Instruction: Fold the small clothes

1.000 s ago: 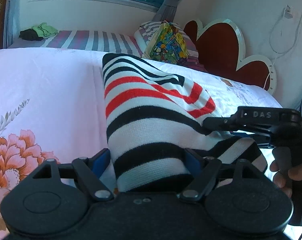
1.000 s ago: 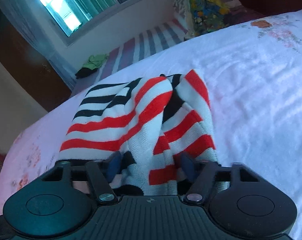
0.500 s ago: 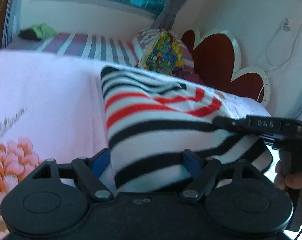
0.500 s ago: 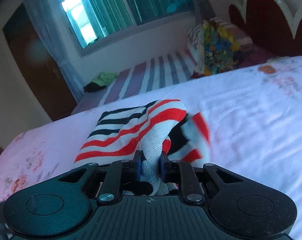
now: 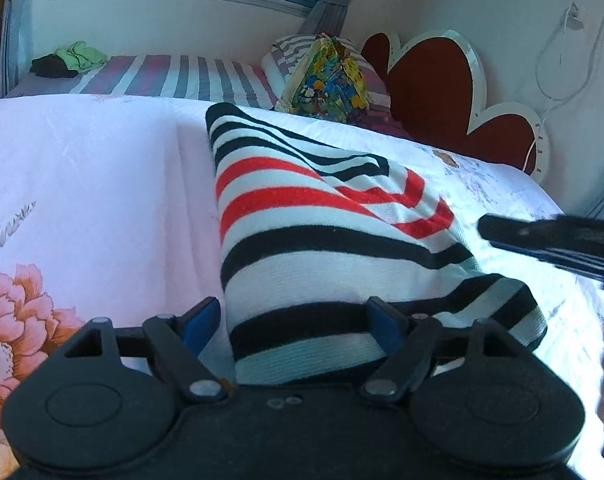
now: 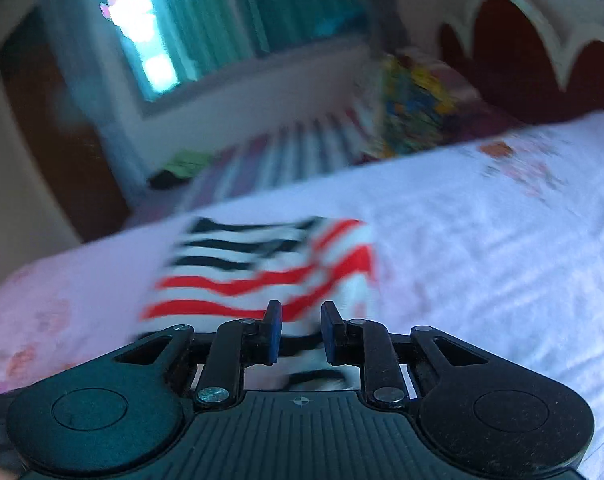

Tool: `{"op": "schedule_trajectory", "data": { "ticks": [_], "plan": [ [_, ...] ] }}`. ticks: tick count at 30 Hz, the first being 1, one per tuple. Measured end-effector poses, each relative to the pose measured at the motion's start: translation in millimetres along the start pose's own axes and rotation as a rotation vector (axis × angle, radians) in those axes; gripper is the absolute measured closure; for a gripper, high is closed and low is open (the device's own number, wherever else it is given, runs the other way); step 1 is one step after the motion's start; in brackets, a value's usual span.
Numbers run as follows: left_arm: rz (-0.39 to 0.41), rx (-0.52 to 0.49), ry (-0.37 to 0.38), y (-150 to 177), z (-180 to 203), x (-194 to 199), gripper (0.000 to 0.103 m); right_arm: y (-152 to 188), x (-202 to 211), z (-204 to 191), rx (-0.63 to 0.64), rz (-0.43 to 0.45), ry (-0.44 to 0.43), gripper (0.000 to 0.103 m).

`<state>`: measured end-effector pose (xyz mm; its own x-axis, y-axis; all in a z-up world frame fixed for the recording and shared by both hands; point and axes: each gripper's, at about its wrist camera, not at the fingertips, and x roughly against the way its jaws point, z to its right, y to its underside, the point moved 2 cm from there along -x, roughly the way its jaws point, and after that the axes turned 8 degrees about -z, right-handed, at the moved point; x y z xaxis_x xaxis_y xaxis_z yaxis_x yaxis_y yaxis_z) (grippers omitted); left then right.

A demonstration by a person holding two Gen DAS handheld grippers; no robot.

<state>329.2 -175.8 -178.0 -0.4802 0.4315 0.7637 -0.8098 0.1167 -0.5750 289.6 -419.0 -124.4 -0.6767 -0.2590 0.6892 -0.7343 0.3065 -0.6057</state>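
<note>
Two grippers work one striped garment point(image 5: 322, 240) on a bed point(image 5: 101, 184) covered with a floral sheet.

Left gripper point(image 5: 291, 326): the jaws stand wide apart. The near end of the garment, banded in black, white and red, lies between the blue pads point(image 5: 199, 322). The pad on the left of the jaws stands just beside the cloth edge; the pad on the right lies against the fabric. No clamping is visible. Ahead of the jaws the garment extends away in a long folded strip.

Right gripper point(image 6: 297, 334): the jaws are narrowly apart and opening. The view is blurred by motion. The garment point(image 6: 261, 268) lies just ahead of and below the jaw tips, with some cloth visible low in the gap; the pads point(image 6: 271, 332) do not press on it. In the left wrist view this gripper point(image 5: 550, 238) appears to the right of the left jaws, close to the garment's right edge.

Markings: lettering on the right gripper body is too blurred to read. No other writing is legible.
</note>
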Motion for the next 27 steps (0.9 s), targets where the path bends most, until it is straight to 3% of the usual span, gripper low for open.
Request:
{"op": "schedule_trajectory", "data": {
  "ticks": [3, 6, 8, 12, 16, 18, 21, 27],
  "plan": [
    [-0.002, 0.002, -0.002, 1.7, 5.4, -3.2, 0.024, 16.6, 0.0, -14.5, 0.056, -0.047, -0.027, 0.082],
    [0.001, -0.011, -0.004, 3.8, 5.0, -5.2, 0.023, 39.0, -18.5, -1.0, 0.081, -0.128, 0.055, 0.082],
    [-0.018, -0.001, 0.022, 4.7, 1.2, -8.0, 0.023, 50.1, -25.1, 19.6, 0.050, -0.144, 0.070, 0.103],
    [-0.032, -0.015, 0.025, 2.3, -1.5, -7.5, 0.024, 55.9, -20.5, 38.4, -0.066, -0.149, -0.003, 0.103],
    [-0.018, 0.001, 0.023, -10.3, 1.3, 8.0, 0.027, 38.9, -14.9, 25.5, -0.016, -0.163, 0.019, 0.103],
    [0.019, 0.025, 0.052, -17.9, 0.1, 18.4, 0.027, 26.6, -5.8, 20.1, -0.026, -0.106, -0.013, 0.103],
    [0.069, 0.008, 0.063, -36.1, 7.3, 26.2, 0.027, 4.0, -10.7, 11.8, -0.002, -0.056, 0.004, 0.103],
    [0.061, 0.002, -0.007, -68.9, 11.9, -9.5, 0.027, -35.0, -51.6, -6.4, 0.006, -0.021, 0.076, 0.103]
  ]
}}
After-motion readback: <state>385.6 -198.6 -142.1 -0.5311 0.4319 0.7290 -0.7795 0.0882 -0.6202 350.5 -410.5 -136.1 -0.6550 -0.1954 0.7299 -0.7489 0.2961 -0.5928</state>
